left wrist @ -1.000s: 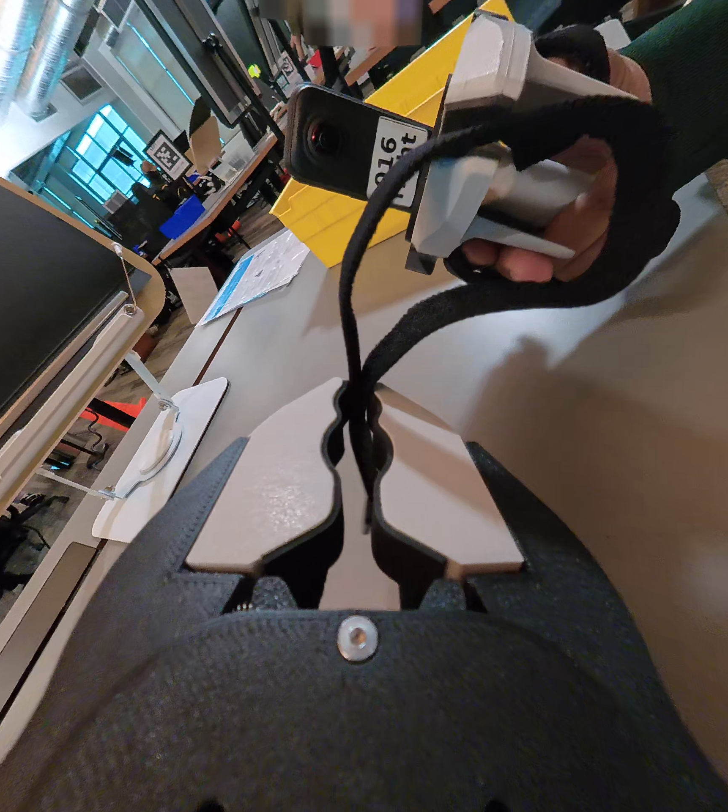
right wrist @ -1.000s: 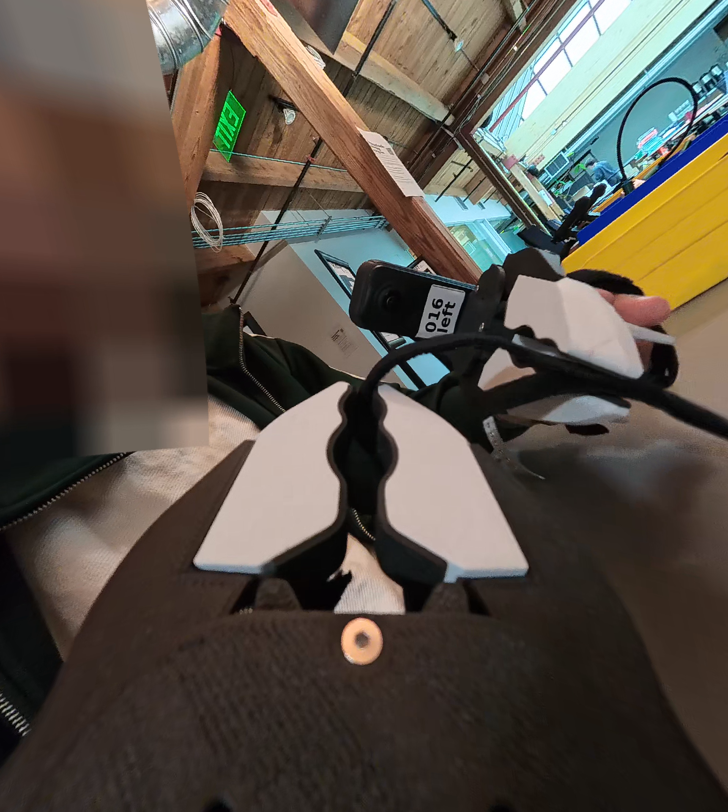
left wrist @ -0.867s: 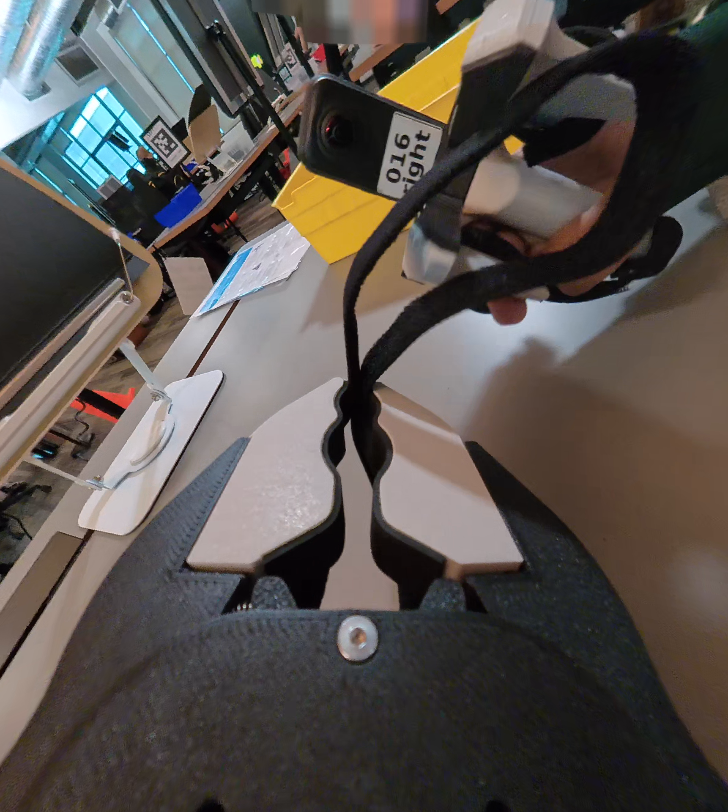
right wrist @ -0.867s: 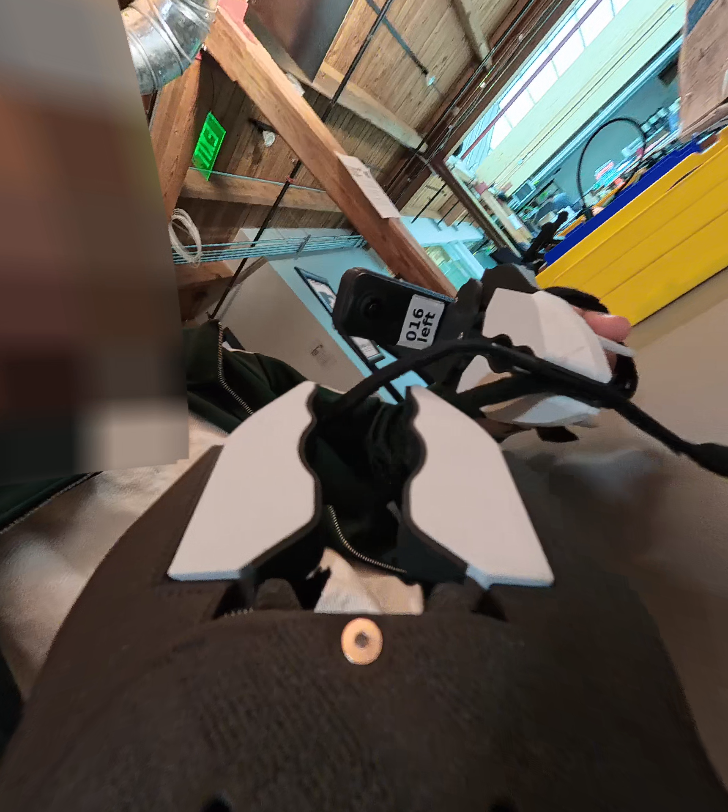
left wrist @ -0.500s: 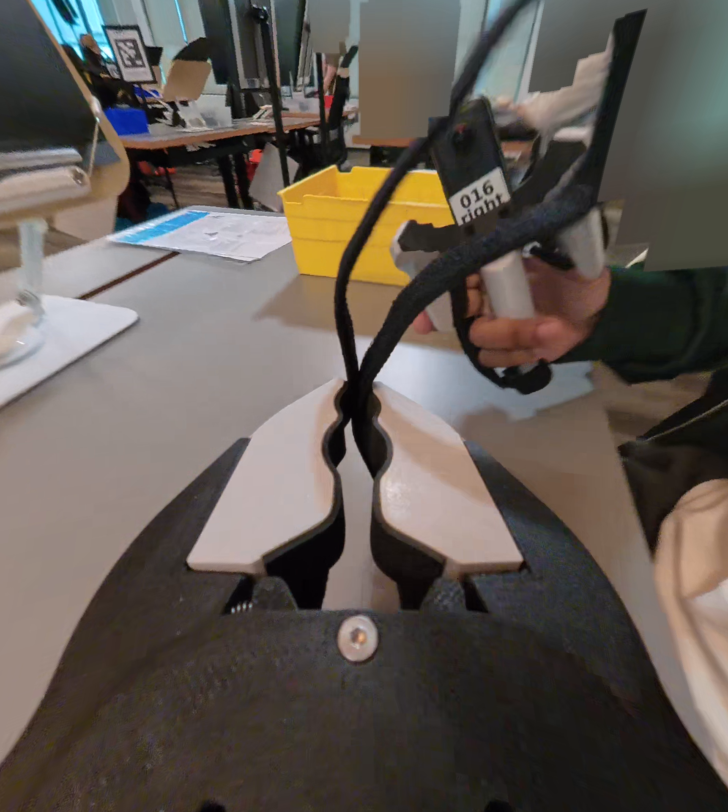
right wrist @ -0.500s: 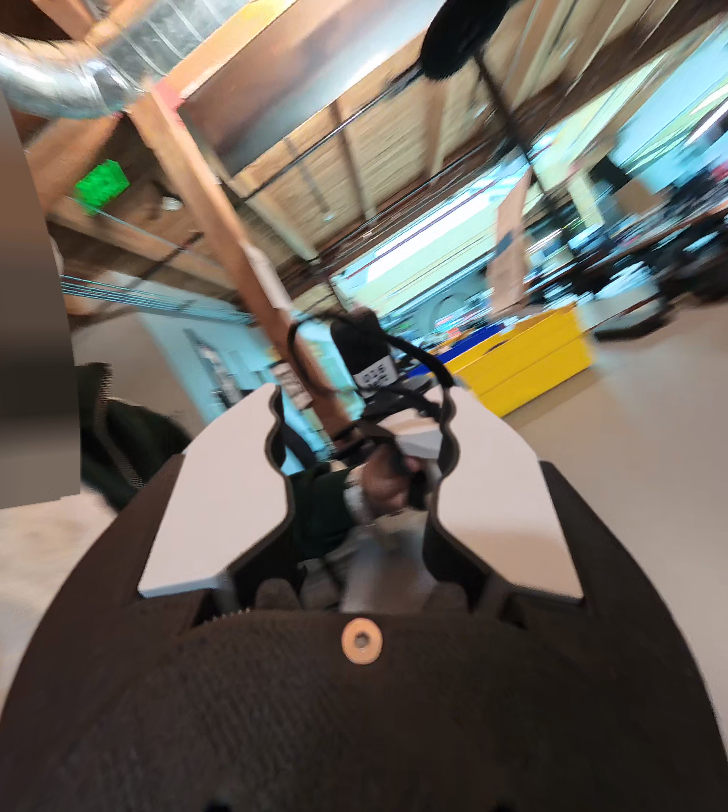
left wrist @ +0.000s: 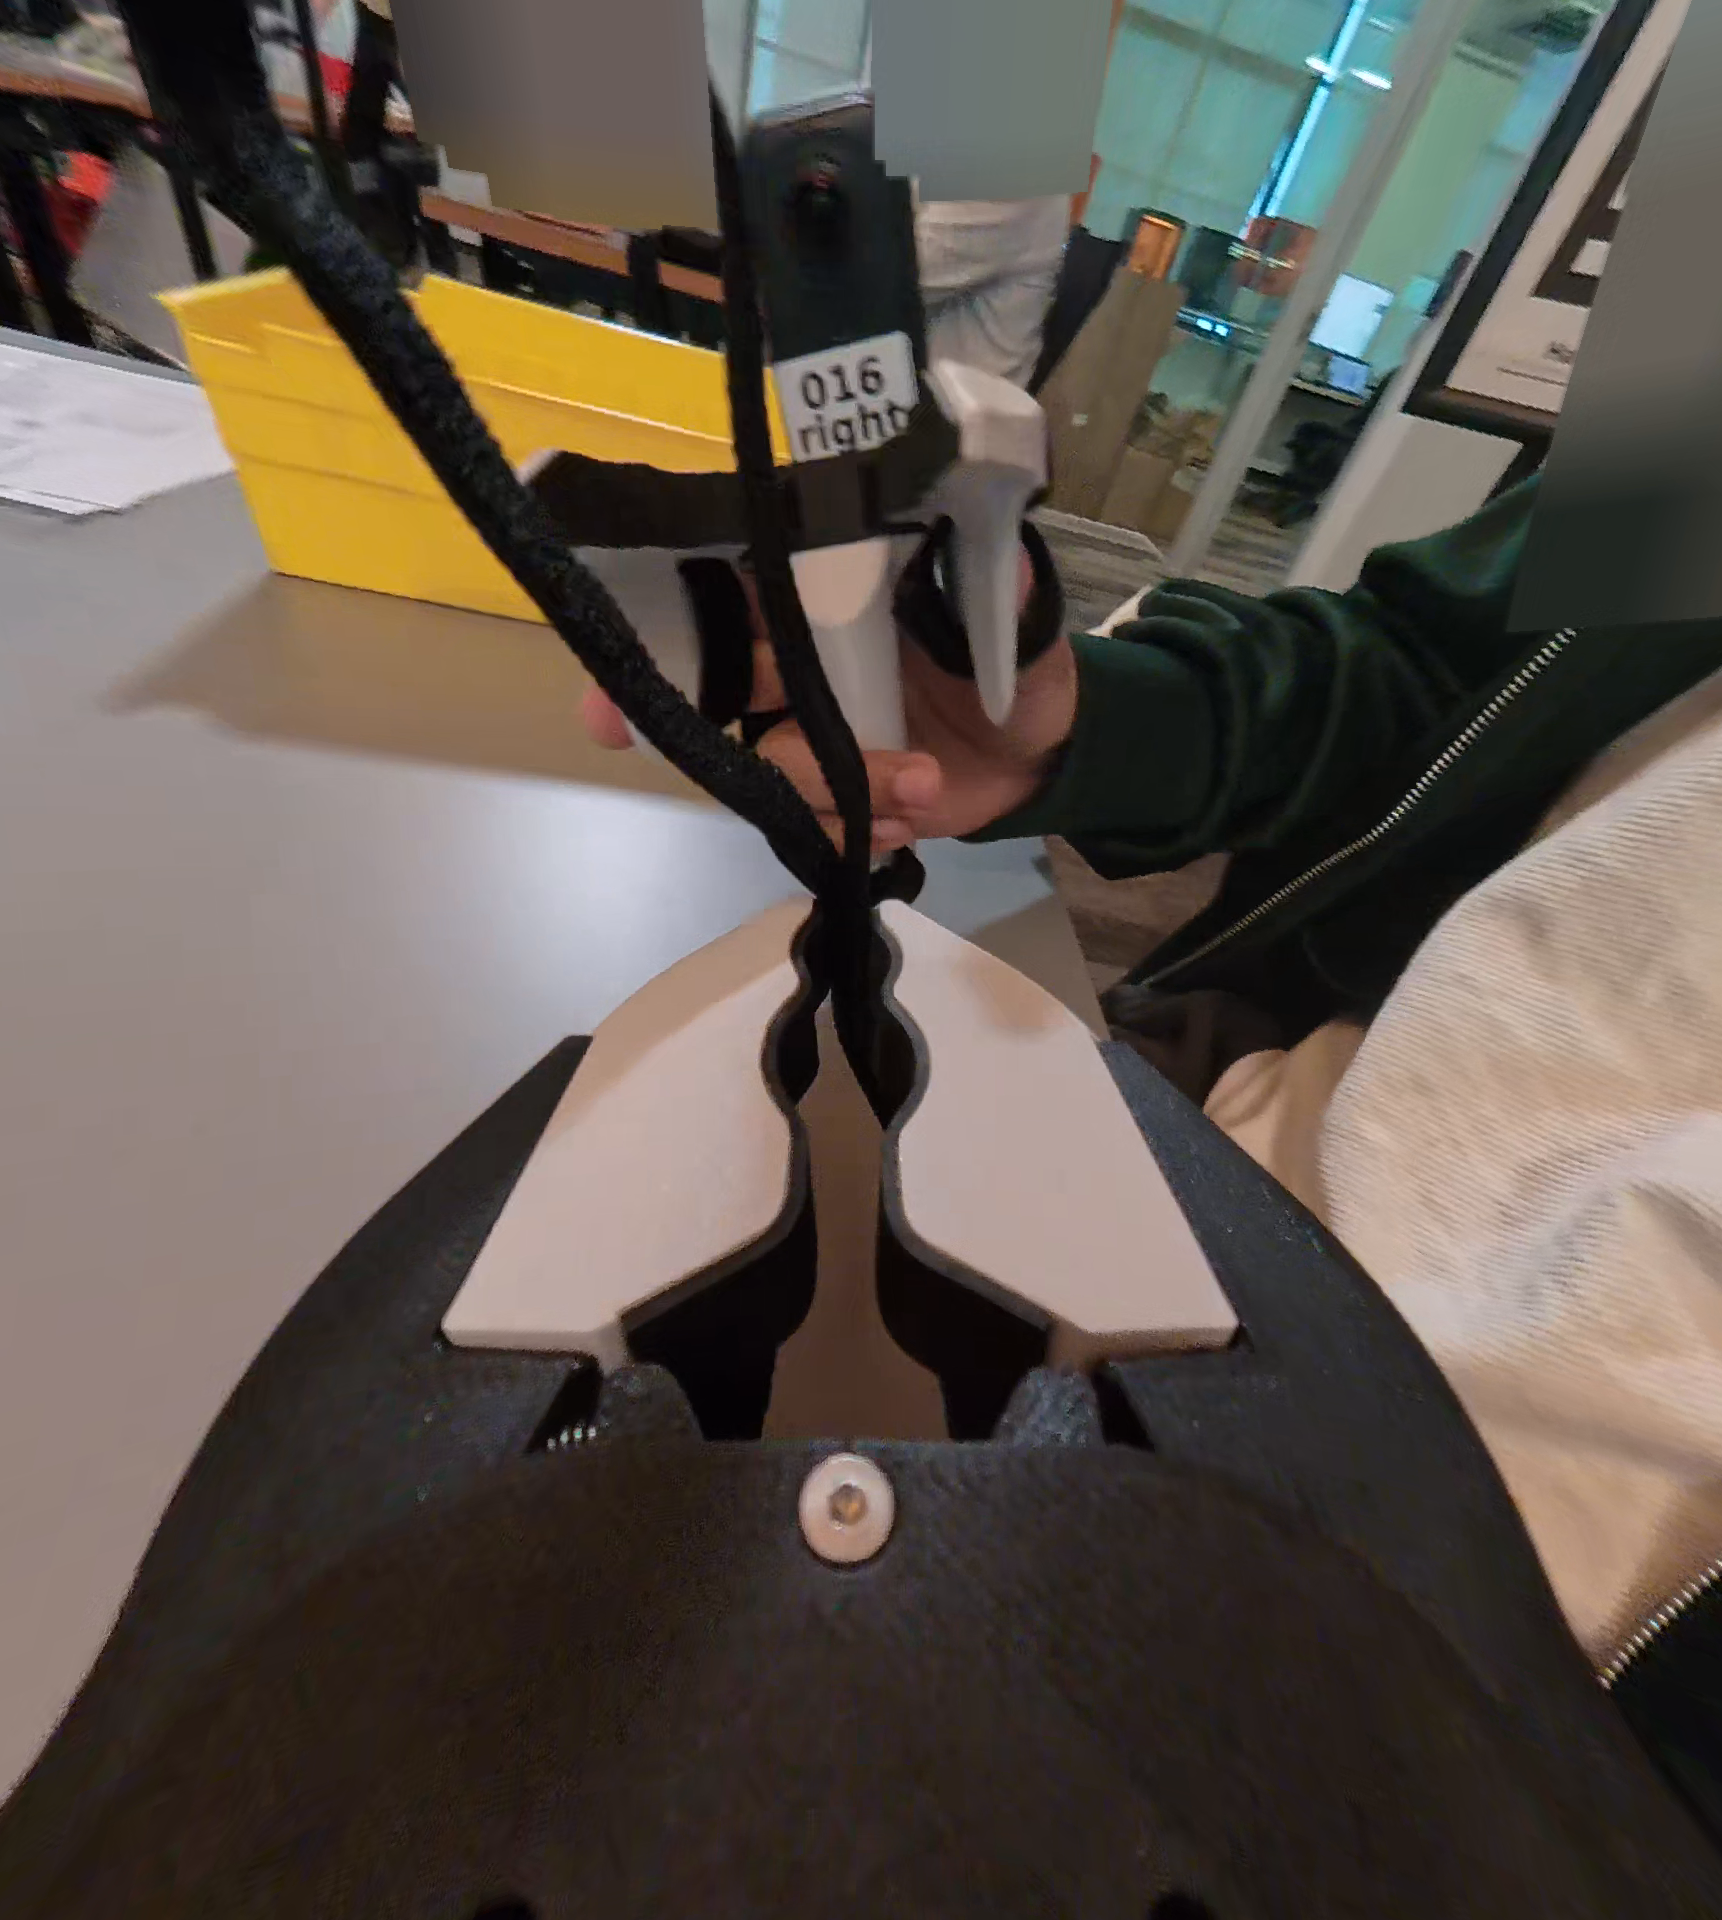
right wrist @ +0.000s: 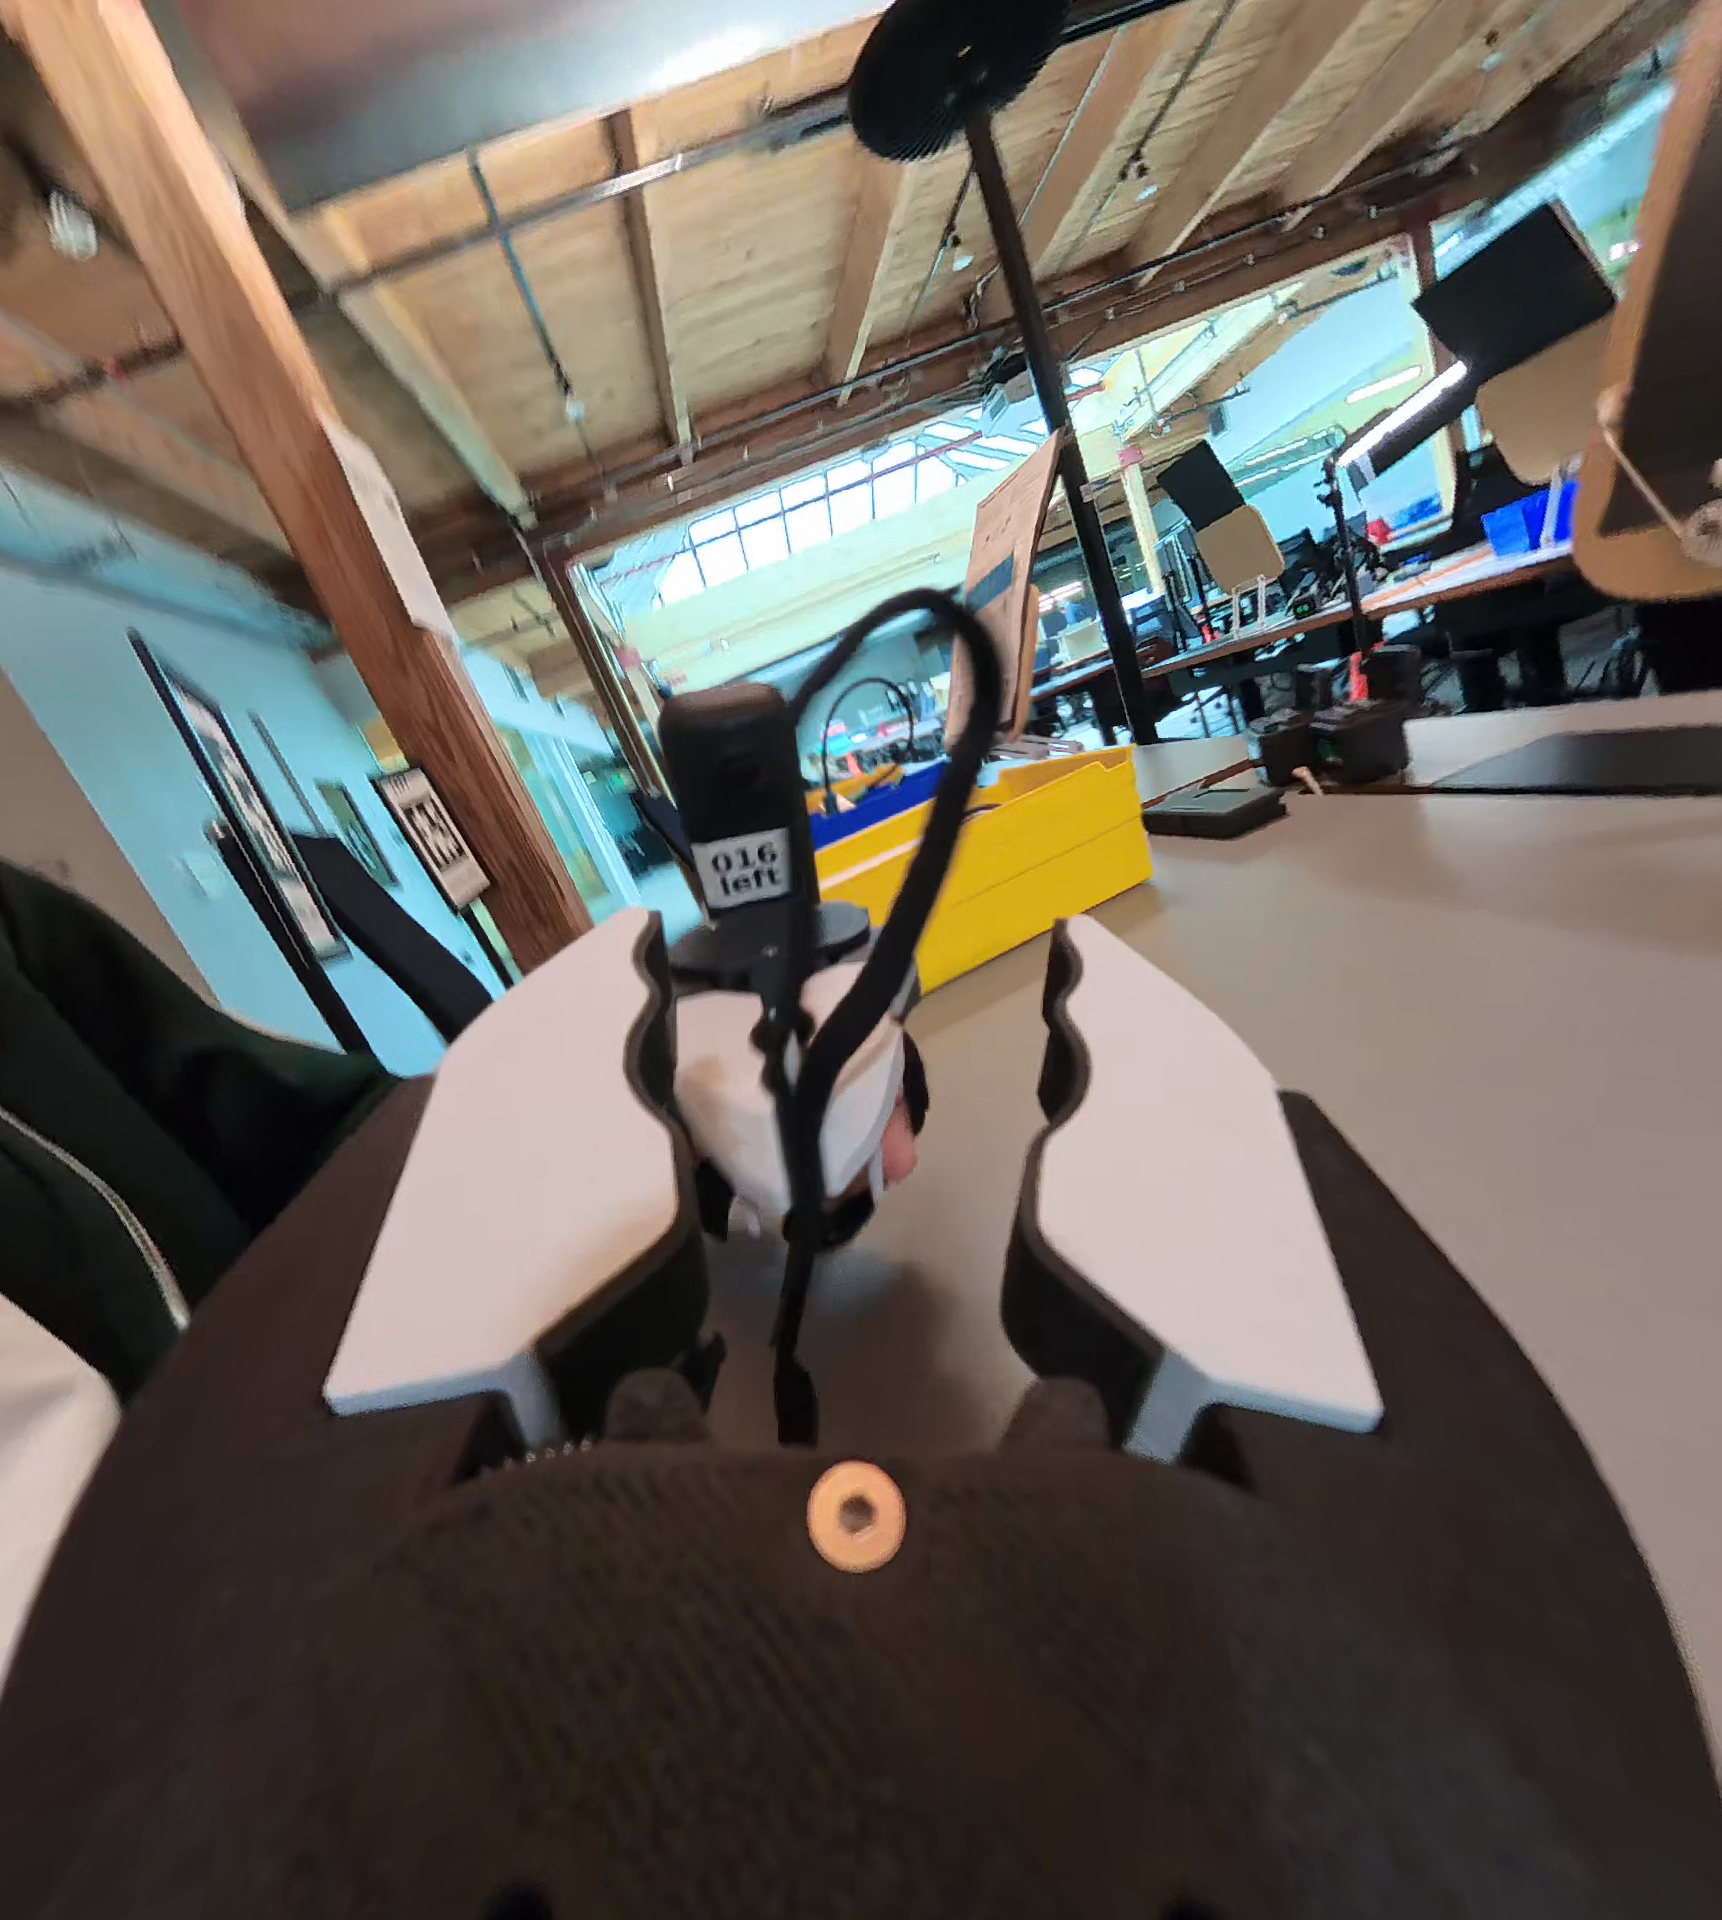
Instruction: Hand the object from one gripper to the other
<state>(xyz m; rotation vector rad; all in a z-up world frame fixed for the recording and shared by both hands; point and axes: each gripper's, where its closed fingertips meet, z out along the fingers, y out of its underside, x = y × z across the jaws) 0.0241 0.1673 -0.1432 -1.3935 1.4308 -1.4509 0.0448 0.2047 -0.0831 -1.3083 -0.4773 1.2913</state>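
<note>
Black woven fabric strap (left wrist: 566, 582), long and floppy, is sitting pinched at the fingertips of the left gripper (left wrist: 844, 971), its jaws clenched on two crossing strands above the grey table (left wrist: 213, 883). The right gripper (right wrist: 855, 1029) is gaping, holding nothing. The risk: that shallow tip pinch is inviting a slip, and the drooping loop is threatening to snag the right gripper's handle.

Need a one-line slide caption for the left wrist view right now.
Left gripper shut on a black fabric strap above the grey table, yellow plastic bin behind.
</note>
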